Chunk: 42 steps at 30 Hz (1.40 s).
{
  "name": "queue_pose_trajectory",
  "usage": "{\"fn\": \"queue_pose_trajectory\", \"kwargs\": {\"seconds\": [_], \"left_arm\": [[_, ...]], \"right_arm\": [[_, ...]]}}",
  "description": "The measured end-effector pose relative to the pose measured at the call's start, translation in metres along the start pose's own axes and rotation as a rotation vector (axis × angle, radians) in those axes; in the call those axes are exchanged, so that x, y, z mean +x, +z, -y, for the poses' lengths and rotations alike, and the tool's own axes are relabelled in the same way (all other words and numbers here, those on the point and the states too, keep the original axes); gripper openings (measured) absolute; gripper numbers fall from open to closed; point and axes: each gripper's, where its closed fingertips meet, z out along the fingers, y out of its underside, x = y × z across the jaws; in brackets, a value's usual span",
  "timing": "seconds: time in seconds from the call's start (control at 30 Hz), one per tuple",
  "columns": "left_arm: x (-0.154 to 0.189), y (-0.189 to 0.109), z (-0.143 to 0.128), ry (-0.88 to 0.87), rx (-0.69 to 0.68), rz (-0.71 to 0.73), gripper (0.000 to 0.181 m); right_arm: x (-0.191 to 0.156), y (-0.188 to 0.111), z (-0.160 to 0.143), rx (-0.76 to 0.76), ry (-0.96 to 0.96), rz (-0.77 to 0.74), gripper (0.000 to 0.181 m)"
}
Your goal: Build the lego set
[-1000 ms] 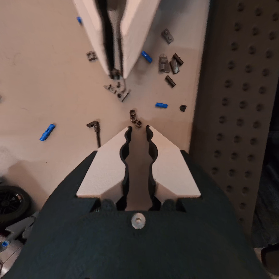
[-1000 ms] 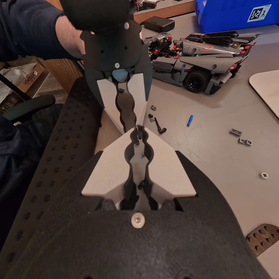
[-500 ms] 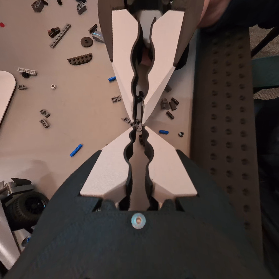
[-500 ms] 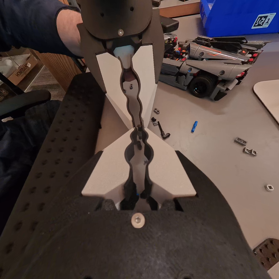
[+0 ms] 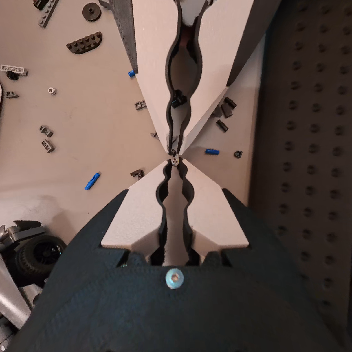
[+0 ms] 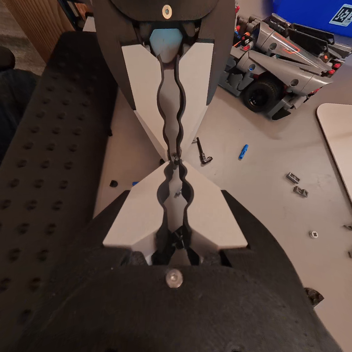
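Two hand-held grippers meet tip to tip above a grey table [image 5: 57, 118], each pinching one end of a tiny Lego assembly. The left gripper [image 5: 174, 163] has its fingertips closed on a small light grey connector [image 5: 174, 160]; facing it, the right gripper [image 6: 175, 165] has its tips closed on a thin black pin [image 6: 174, 164], which also shows in the left wrist view [image 5: 173, 152]. The two pieces touch where the tips meet, and their shared long axis runs along the line of both grippers' fingers, from one tool towards the other. How deep the pin sits in the connector cannot be told. A second small black piece [image 5: 178, 99] sits farther back between the right gripper's fingers. Loose parts lie scattered on the table below: a blue pin [image 5: 92, 181], another blue pin [image 5: 212, 151], a black axle piece [image 6: 202, 152] and a dark curved plate [image 5: 84, 44]. A black perforated pad [image 6: 47, 142] borders the table edge on one side, near the tips; the half-built grey car [image 6: 285, 76] stands well apart on the other, with bare tabletop between.
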Motion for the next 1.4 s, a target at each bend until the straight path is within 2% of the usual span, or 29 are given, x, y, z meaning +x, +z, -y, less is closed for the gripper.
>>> {"fn": "queue_pose_trajectory", "kwargs": {"seconds": [0.93, 1.33, 1.4], "left_arm": [[0.005, 0.012, -0.009, -0.011, -0.054, -0.026, 0.005], [0.004, 0.012, -0.01, 0.023, -0.111, 0.008, 0.005], [0.005, 0.012, -0.01, 0.036, -0.122, 0.013, 0.005]], "right_arm": [[-0.004, 0.008, -0.012, -0.057, 0.041, 0.047, 0.002], [-0.005, 0.006, -0.013, -0.05, 0.089, 0.073, 0.0], [-0.003, 0.006, -0.019, -0.087, 0.083, 0.058, 0.0]]}}
